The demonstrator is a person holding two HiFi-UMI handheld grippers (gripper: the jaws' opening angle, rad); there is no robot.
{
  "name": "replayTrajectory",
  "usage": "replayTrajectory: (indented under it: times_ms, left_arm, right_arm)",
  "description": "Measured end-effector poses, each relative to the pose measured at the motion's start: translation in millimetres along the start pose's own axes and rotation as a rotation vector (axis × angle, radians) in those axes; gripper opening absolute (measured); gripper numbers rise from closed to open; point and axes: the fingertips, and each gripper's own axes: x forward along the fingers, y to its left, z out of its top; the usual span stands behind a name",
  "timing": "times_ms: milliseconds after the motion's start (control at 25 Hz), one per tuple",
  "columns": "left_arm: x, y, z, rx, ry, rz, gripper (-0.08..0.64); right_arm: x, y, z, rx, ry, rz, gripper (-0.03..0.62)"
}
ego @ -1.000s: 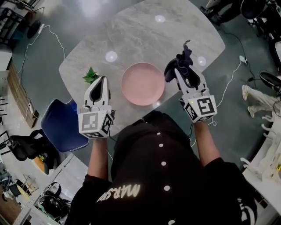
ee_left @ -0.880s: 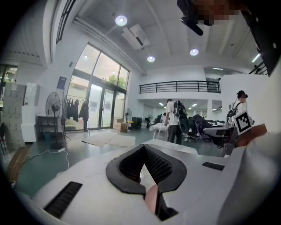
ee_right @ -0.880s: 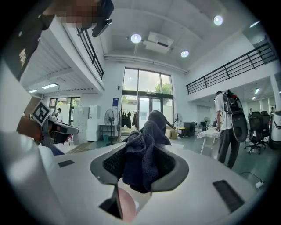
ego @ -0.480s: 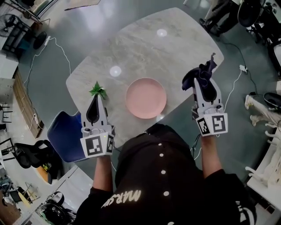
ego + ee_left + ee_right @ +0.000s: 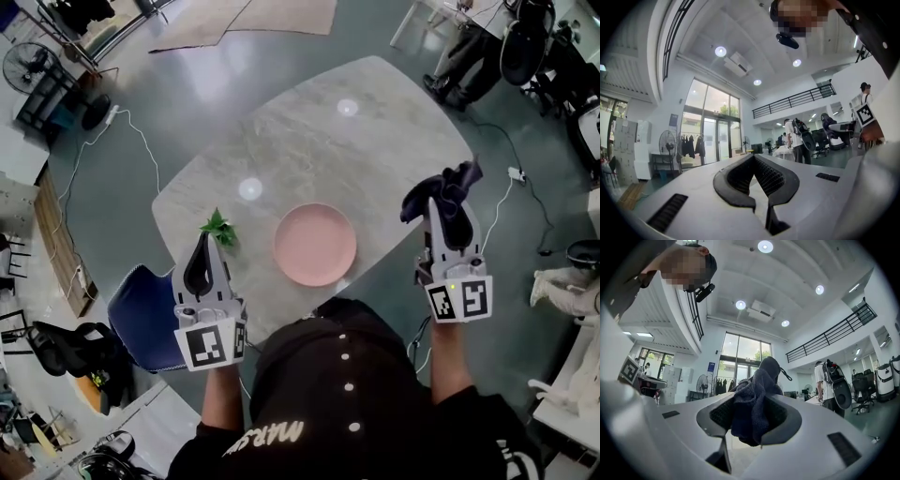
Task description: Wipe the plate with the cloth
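1. The grey marble-patterned desk with rounded corners [image 5: 319,131] carries the round pink plate [image 5: 315,245] on its 6 o'clock side. The plate's near rim lies close to the desk's edge, and the broad stretch of top toward 12 o'clock shows only lamp reflections.
2. A small green leafy sprig [image 5: 218,227] lies at the plate's 9 o'clock, apart from it and near the desk's left edge.
3. The left gripper [image 5: 203,242] shows at the plate's 8 o'clock, its tips just beside the sprig in the head view. Its jaws are clenched together with nothing between them.
4. The right gripper [image 5: 442,208] shows at the plate's 3 o'clock, over the desk's right edge and well apart from the plate. Its jaws are grasping the dark navy terry cloth [image 5: 448,183], which bunches between the pads and sticks out past the tips.
5. A blue chair [image 5: 145,314] stands at the desk's 7 o'clock edge, below the left gripper.
6. Grey floor [image 5: 84,206] borders the desk at 9 o'clock.
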Motion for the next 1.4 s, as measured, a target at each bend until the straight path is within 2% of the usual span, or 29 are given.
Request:
replayTrajectory:
  times_ms: [640, 840, 1080, 1400]
  left_arm:
    - [-21.6, 39.1, 13.2, -0.03, -0.003, 0.073, 0.017]
    - [-27.9, 45.4, 14.1, -0.037, -0.014, 0.039, 0.017]
    - [-27.3, 47.1, 7.8, -0.033, 0.003, 0.056, 0.017]
    - [-21.9, 47.5, 3.5, -0.047, 0.017, 0.055, 0.017]
  right_arm:
    - [-12.0, -4.3, 26.2, -0.031, -0.039, -0.014, 0.14]
    - [-20.2, -12.8, 19.6, -0.026, -0.02, -0.031, 0.139]
    - [-22.1, -16.6, 13.1, -0.011, -0.009, -0.04, 0.138]
    - [-16.1, -12.5, 11.7, -0.047, 0.012, -0.039, 0.138]
